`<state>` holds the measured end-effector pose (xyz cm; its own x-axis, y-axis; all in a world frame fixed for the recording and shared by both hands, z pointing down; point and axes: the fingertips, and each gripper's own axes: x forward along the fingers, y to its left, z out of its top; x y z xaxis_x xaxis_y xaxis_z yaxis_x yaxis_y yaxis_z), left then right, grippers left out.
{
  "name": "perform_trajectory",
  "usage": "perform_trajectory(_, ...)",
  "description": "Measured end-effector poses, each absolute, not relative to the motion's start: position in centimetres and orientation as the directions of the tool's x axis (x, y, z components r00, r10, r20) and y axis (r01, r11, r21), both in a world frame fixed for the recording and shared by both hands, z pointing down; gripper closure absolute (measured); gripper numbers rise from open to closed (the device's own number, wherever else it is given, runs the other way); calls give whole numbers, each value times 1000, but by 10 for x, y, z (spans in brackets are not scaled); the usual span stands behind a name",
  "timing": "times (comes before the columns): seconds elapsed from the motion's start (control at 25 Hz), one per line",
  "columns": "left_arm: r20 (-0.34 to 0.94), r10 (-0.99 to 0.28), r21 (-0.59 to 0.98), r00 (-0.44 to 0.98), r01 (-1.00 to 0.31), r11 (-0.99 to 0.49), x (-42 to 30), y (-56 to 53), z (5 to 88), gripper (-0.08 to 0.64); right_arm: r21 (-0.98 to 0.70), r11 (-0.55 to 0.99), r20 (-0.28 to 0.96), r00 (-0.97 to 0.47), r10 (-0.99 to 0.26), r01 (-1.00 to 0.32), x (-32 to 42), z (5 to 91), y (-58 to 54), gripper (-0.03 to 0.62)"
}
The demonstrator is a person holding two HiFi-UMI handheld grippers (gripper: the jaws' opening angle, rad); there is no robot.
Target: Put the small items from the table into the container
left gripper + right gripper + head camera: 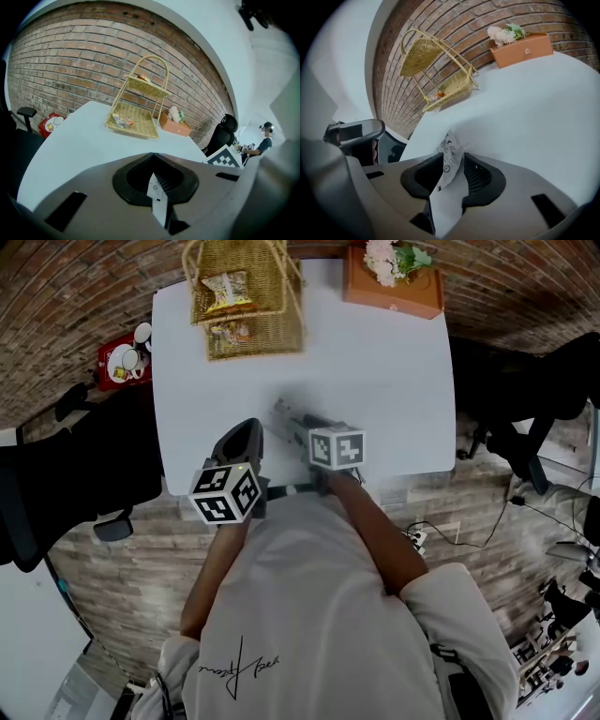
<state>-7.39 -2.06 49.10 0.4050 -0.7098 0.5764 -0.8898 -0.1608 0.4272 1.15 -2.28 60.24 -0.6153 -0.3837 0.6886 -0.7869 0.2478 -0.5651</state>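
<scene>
Left gripper [248,427] jaws are clenched with nothing in them. Right gripper [286,413] jaws stand released and empty over the white tabletop [375,381], near its front edge. Snack packets [225,292] lie in both tiers of the wicker basket [274,336] at the far edge, well apart from both grippers.

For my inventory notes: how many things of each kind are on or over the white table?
Basket: 1
Packets: 2
Box: 1
Flowers: 1 bunch
Grippers: 2, left gripper and right gripper
Total: 7
</scene>
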Motion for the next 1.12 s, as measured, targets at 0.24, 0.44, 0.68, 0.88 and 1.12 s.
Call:
perform_trajectory(0.24, 585, -703, 427, 404, -891, -157, -83, -22, 493, 551, -572, 236, 696, -617, -367, -786, 3, 607, -25, 491)
perform_trajectory(0.44, 585, -696, 437, 417, -885, -162, -90, -28, 491, 551, -592, 200, 701, -621, -351, -781, 1, 610, -25, 528)
perform_trajectory(0.68, 578, -685, 434, 443, -878, -202, -97, -35, 487, 551, -597, 193, 691, -621, -369, -779, -5, 604, -25, 545)
perform_trajectory(0.88, 570, -671, 437, 475, -866, -242, -101, -40, 482, 551, -586, 193, 686, -609, -398, -787, -11, 594, -26, 551)
perform_trajectory(1.12, 546, -676, 437, 495, -857, -275, -111, -45, 475, 551, -566, 212, 676, -595, -435, -797, -17, 579, -27, 552)
